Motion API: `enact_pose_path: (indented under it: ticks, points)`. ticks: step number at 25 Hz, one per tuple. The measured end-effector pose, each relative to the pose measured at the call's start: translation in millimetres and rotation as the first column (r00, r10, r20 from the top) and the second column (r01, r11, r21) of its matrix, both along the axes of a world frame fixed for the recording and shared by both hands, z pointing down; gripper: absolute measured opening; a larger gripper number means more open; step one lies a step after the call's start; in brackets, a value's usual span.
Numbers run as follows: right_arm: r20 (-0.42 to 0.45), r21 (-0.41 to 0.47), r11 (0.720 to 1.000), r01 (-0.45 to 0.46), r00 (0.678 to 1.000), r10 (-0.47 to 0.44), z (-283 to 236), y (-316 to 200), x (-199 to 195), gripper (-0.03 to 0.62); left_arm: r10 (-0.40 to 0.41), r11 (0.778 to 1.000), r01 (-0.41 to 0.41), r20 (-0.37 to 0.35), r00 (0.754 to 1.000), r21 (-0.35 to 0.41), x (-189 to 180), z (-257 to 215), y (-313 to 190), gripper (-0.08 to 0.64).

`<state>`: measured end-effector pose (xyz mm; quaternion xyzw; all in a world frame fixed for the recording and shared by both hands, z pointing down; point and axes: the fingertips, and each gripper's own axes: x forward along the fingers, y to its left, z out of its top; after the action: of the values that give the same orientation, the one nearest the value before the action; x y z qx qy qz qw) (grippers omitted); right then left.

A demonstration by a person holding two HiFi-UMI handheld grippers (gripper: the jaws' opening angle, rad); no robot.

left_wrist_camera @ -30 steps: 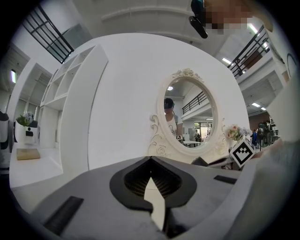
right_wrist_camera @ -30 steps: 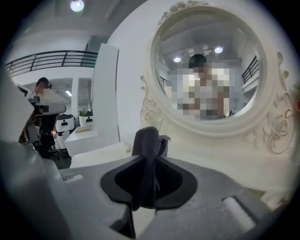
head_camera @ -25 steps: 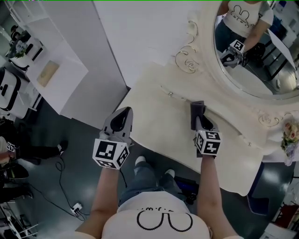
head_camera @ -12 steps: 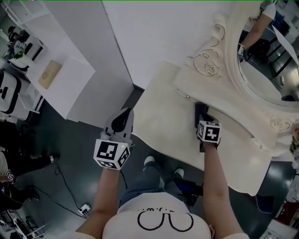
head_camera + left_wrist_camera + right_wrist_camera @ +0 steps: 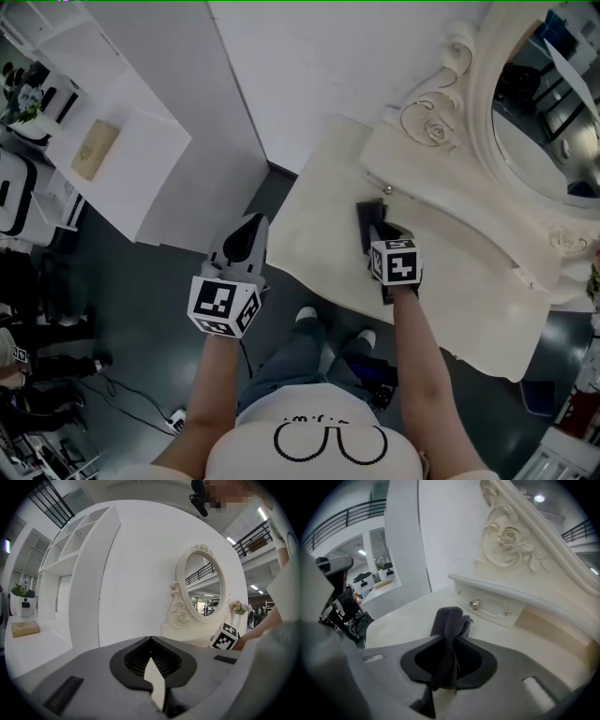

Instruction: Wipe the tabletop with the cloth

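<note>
A dark grey cloth (image 5: pixel 366 220) lies folded on the cream tabletop (image 5: pixel 323 253), just in front of the small drawer. My right gripper (image 5: pixel 375 232) points down at the table, shut on the cloth's near end. In the right gripper view the cloth (image 5: pixel 450 620) sticks out past the closed jaws of my right gripper (image 5: pixel 451 638) onto the tabletop (image 5: pixel 405 618). My left gripper (image 5: pixel 249 223) hangs over the dark floor, left of the table's edge. It is shut and holds nothing. From its own view my left gripper (image 5: pixel 151 639) faces the white wall.
A drawer with a round knob (image 5: pixel 387 190) and an ornate oval mirror (image 5: pixel 548 112) rise behind the cloth. A white shelf unit (image 5: pixel 122 159) stands at the left. Cables lie on the floor (image 5: pixel 141 375) near the person's feet.
The right gripper has dragged the cloth leftward along the tabletop, from right of the drawer knob to just below it. The left gripper now hangs a little farther from the table's edge.
</note>
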<state>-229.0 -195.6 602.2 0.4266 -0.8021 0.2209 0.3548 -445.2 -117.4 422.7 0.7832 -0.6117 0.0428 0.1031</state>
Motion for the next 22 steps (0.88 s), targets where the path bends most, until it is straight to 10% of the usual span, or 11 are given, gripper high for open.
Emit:
enact_pose_path:
  ticks: [8,18,22]
  points:
    - [0.04,-0.037,0.965,0.259,0.966,-0.257,2.9,60.1,-102.7,0.071,-0.033,0.999,0.033,-0.026,0.999,0.001,-11.5,5.0,10.8,-0.002]
    - [0.165,-0.072,0.839,0.54,0.835,-0.524,-0.5,156.6,-184.9,0.071,-0.074,0.997,0.075,-0.047,0.996,0.024,-36.5,-2.9,15.3,-0.002]
    - [0.261,0.055,0.856,0.513,0.821,-0.508,-38.3,151.0,-178.9,0.071,-0.035,0.998,0.037,-0.029,0.999,0.052,-29.6,-14.6,9.6,-0.002]
